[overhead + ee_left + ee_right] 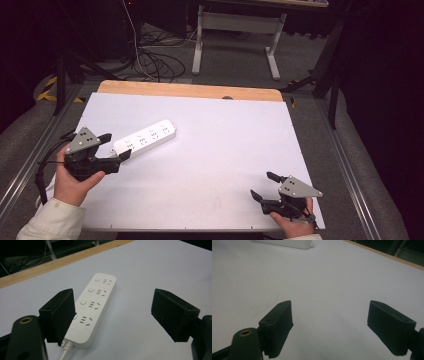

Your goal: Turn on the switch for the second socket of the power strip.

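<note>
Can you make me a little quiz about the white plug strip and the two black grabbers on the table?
1. True or false: the left gripper is clamped shut on the long white plastic power strip.
2. How many socket groups, each with a round button, show on the power strip in the left gripper view?
3. Which gripper is nearer the power strip: A) the left gripper, B) the right gripper?

Key:
1. False. Its jaws stand wide open, with the strip's cable end next to one jaw.
2. Four.
3. A. The right gripper hangs open over the bare white tabletop, far from the strip.
</note>
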